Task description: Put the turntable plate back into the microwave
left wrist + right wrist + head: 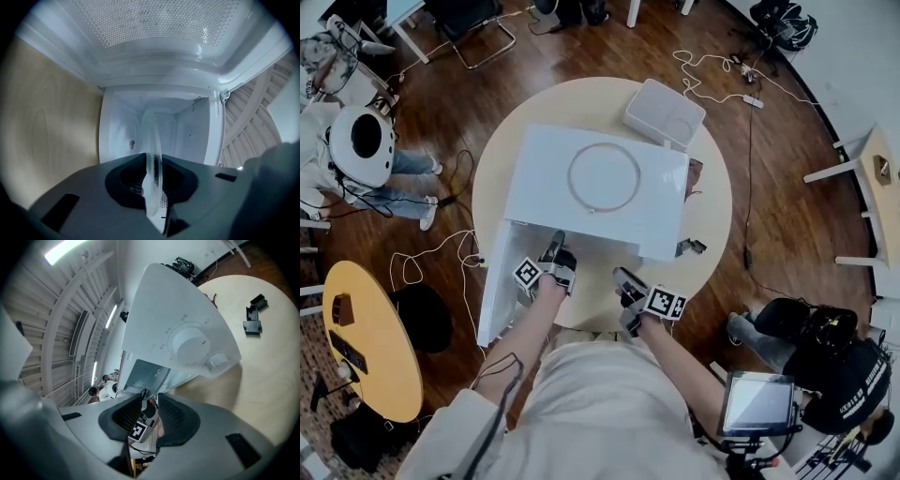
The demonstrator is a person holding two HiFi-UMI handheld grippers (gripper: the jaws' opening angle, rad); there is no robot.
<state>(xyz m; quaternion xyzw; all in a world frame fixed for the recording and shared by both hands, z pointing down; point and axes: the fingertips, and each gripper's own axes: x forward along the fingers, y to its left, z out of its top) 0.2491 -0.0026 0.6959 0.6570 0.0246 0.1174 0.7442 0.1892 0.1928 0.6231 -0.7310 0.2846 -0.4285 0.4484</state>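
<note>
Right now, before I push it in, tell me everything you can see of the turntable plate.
The turntable plate is clear glass, seen edge-on as a thin pale sliver, faintly textured near the rim. It looks held flat, parallel to the table. The left gripper is shut on its near rim, one jaw on each face. Its far edge points into the open microwave cavity; nothing else visibly touches it.

Head view: even, soft overhead light; top of the white microwave (600,183) nearly washed out.
Gripper views: heavy fisheye, black corners, bowed edges.
Left: dim bluish cavity; turntable plate (152,154) close to the lens, blurred.
Right: ceiling strip light (65,251) glares; soft shadow on worktop (262,390).
</note>
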